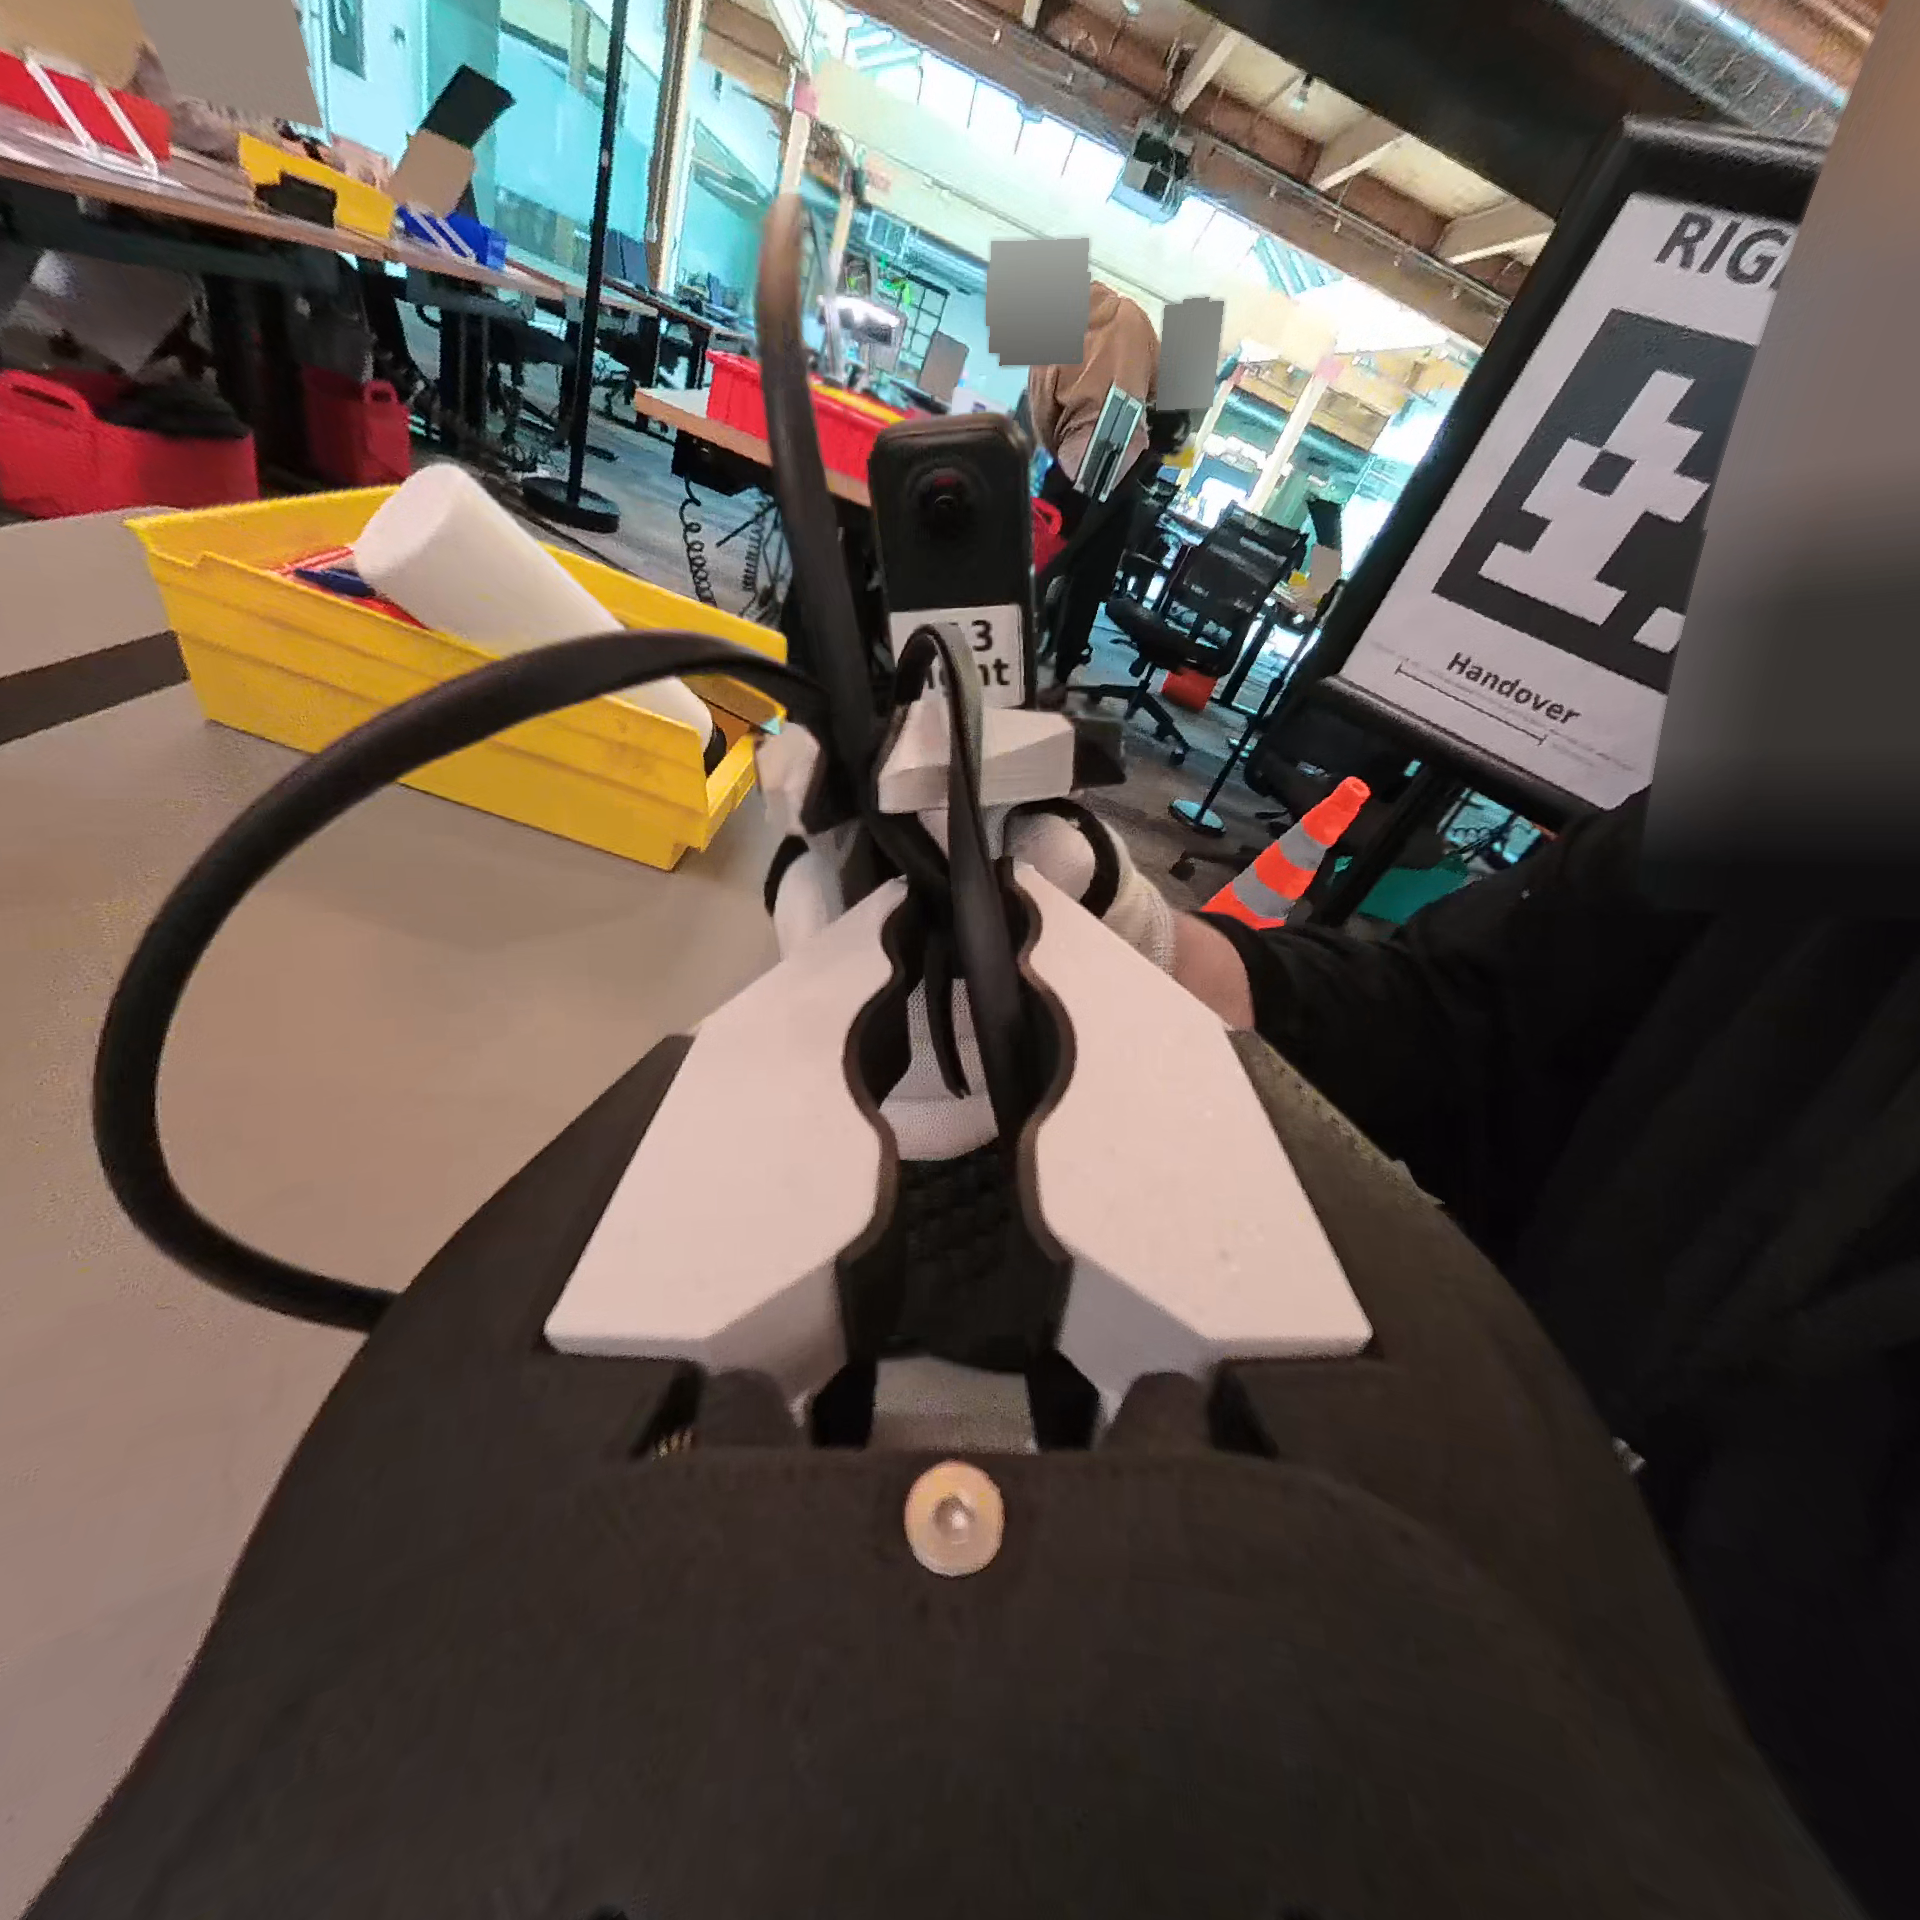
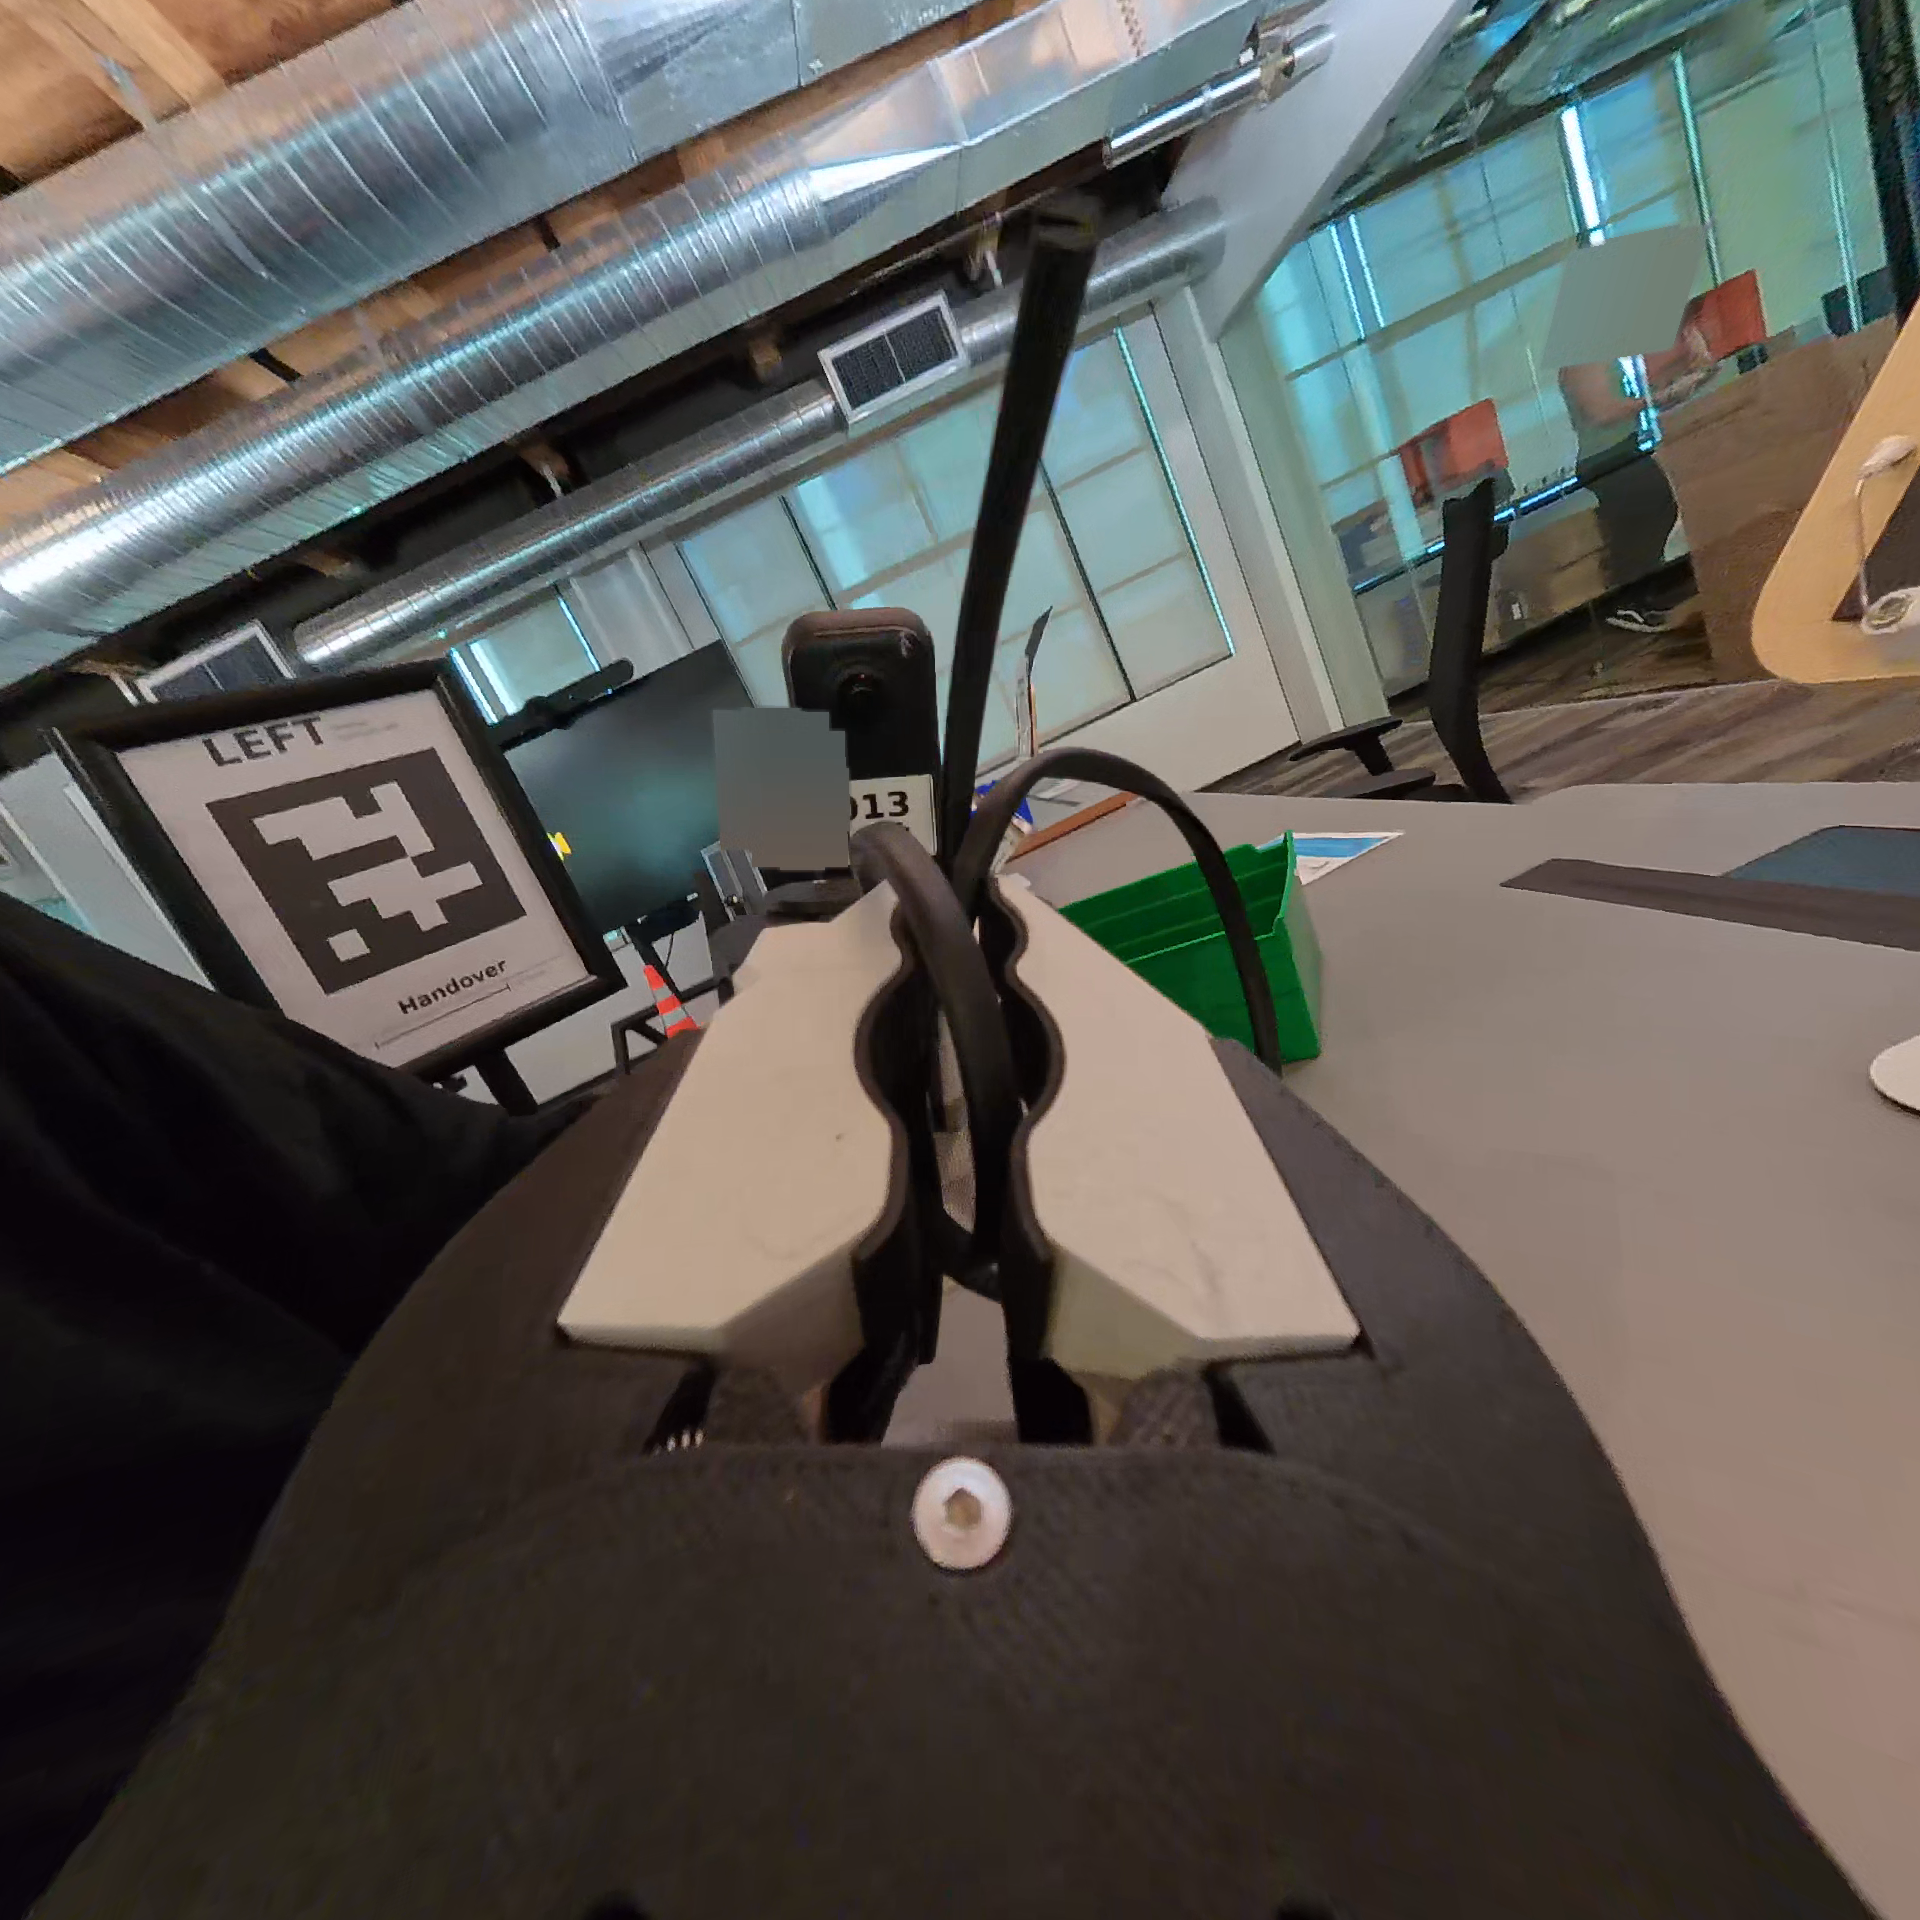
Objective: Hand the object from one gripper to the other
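Midway through handover: left gripper [image 1: 961,935] and right gripper [image 2: 951,935], both centre-frame, jaws pinching one looped black cable [image 1: 145,997]; next, presumably, releasing one grip only.

cable [image 1: 135,1039]: smooth black rubber; bin [image 1: 312,665]: glossy yellow plastic; table [image 1: 468,1039]: matt grey

My left tongs [image 1: 961,940]: white wavy-edged plastic fingers [image 1: 769,1122], black textured body, one silver screw [image 1: 953,1518]. Right tongs [image 2: 961,914] identical. Black sleeve [image 1: 1455,997], white glove [image 1: 1138,904].
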Demonstrator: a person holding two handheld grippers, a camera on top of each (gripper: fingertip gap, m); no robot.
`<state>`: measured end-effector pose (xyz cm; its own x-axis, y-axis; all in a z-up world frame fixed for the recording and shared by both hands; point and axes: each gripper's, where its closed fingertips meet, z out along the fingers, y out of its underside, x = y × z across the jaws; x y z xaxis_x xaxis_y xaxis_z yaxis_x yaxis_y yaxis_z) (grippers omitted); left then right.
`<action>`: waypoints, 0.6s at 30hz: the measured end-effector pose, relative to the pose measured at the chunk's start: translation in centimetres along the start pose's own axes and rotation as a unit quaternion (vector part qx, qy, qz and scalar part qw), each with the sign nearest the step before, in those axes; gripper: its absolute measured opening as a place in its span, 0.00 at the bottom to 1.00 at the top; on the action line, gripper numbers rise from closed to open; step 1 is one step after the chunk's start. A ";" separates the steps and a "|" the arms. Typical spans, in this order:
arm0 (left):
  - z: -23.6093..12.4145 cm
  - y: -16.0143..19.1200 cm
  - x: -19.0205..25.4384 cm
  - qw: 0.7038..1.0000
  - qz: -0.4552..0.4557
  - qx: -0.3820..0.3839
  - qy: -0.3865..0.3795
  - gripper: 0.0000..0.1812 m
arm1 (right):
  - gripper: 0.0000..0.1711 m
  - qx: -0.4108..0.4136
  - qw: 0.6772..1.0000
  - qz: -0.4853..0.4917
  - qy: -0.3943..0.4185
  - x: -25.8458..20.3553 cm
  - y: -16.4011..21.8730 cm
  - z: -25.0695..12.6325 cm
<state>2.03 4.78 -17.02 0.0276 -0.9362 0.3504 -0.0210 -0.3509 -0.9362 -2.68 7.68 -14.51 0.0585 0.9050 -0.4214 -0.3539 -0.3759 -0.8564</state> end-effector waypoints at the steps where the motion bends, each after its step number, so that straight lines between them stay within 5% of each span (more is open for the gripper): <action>1: -0.1 0.0 0.4 1.000 -0.001 0.000 0.009 0.06 | 0.03 0.006 1.000 0.006 -0.012 -0.4 0.0 0.1; 8: -1.7 -0.7 3.7 0.993 0.004 0.044 0.113 0.02 | 0.02 0.066 0.979 0.071 -0.179 -5.5 -0.6 0.1; 15: -2.0 0.3 1.0 1.000 0.017 -0.003 0.025 0.02 | 0.02 0.046 0.993 0.047 -0.099 -2.8 0.5 0.3; 18: -3.4 -0.1 -1.0 0.999 0.018 -0.038 -0.027 0.02 | 0.25 0.006 1.000 0.004 -0.031 -0.9 1.7 0.3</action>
<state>-1.35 5.68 -17.15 0.0784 -0.9469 0.3118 -0.0980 -0.3186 -0.9428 -3.57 6.29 -15.52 -0.0018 0.9123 -0.4094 -0.3654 -0.3817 -0.8490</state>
